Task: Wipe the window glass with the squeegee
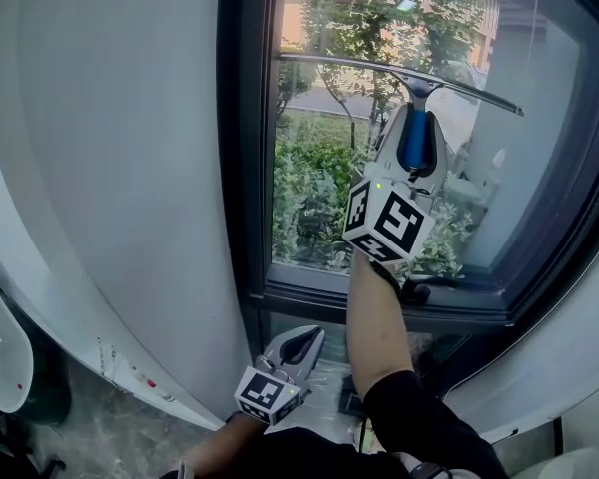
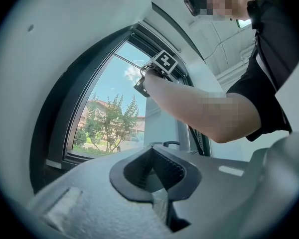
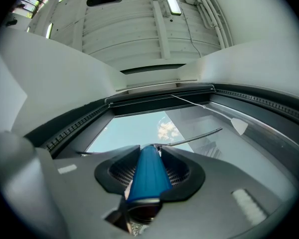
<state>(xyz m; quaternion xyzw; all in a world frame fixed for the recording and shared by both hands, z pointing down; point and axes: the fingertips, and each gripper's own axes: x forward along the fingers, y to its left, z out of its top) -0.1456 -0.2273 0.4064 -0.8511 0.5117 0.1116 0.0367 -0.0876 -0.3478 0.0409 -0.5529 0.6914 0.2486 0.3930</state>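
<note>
The squeegee has a blue handle [image 1: 413,140] and a long thin blade [image 1: 379,71] lying across the upper window glass [image 1: 319,168]. My right gripper [image 1: 411,118] is raised to the pane and shut on the blue handle [image 3: 147,173]; the blade [image 3: 194,139] shows beyond the jaws against the sky. My left gripper [image 1: 301,345] hangs low below the window sill, shut and holding nothing. From the left gripper view I see the left gripper [image 2: 154,171] below, and the raised right gripper [image 2: 157,71] with the blade [image 2: 127,61] on the glass.
A dark window frame [image 1: 245,168] borders the glass, with a sill [image 1: 379,297] below it. A white wall [image 1: 110,168] curves away to the left. Trees and a building [image 1: 379,18] lie outside. A small black handle [image 1: 424,289] sits on the sill.
</note>
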